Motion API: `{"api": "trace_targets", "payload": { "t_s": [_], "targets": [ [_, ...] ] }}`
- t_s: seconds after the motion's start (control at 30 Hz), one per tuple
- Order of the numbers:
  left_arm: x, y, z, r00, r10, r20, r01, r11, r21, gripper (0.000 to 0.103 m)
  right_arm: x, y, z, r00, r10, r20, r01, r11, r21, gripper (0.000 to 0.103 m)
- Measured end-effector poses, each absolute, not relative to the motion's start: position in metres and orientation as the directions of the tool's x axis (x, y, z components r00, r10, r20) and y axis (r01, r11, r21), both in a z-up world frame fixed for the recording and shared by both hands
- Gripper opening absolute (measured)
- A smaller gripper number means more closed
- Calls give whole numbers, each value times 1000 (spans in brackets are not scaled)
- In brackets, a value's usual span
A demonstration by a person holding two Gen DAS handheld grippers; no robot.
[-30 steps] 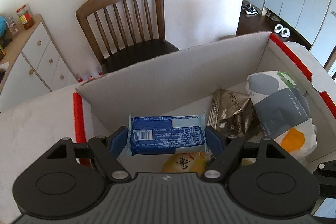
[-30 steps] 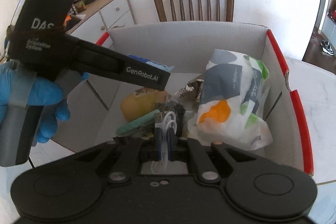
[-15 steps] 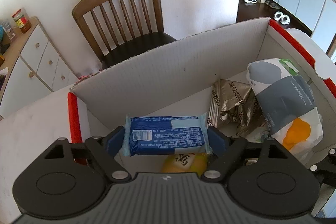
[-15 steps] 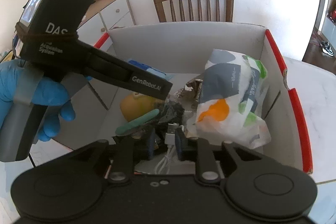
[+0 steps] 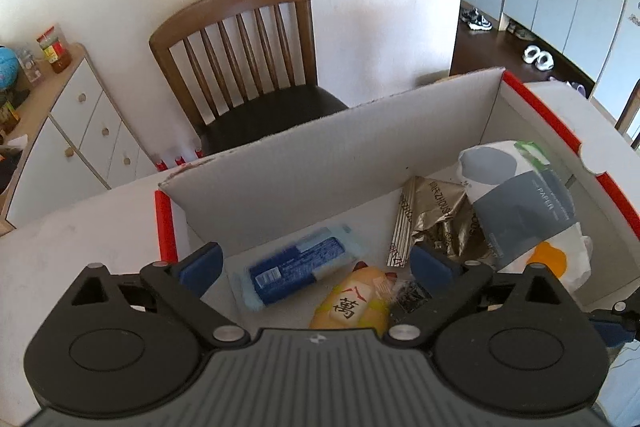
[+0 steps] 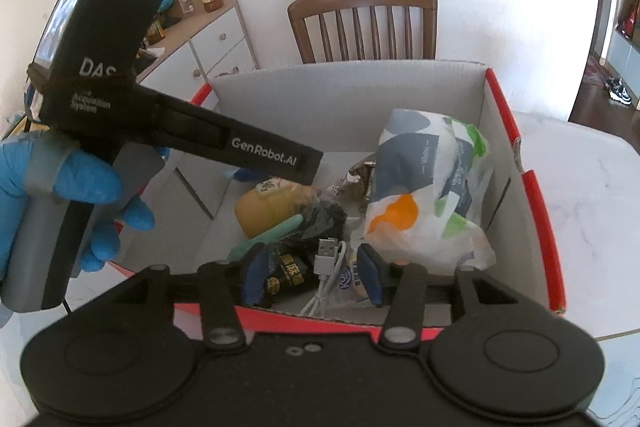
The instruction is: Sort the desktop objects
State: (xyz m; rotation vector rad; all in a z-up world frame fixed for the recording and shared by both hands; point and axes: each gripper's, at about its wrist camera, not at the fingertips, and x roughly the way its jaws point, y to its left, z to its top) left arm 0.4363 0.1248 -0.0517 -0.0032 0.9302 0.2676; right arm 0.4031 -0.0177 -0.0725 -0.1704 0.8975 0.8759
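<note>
A red-edged cardboard box stands on the white table and also shows in the right wrist view. My left gripper is open above the box. The blue packet lies loose on the box floor beside a yellow snack pack. A tissue pack and a foil bag lie to the right. My right gripper is open over the near rim. A white USB cable lies below it, beside a black sachet and a teal stick.
A wooden chair stands behind the box against the wall. A white drawer cabinet with jars is at the left. The left hand-held gripper body reaches over the box's left side in the right wrist view.
My left gripper opened and the blue packet dropped onto the box floor. My right gripper opened, let go of the white cable and drew back toward the near rim.
</note>
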Motion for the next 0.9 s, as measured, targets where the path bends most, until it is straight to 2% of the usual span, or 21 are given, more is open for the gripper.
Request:
{"api": "trace_targets", "payload": {
  "t_s": [0.9],
  "targets": [
    [381,107,1,639,204,-742,-255,966,46,101,368,-44,-30,396,574,-717,-725,674,140,56]
  ]
}}
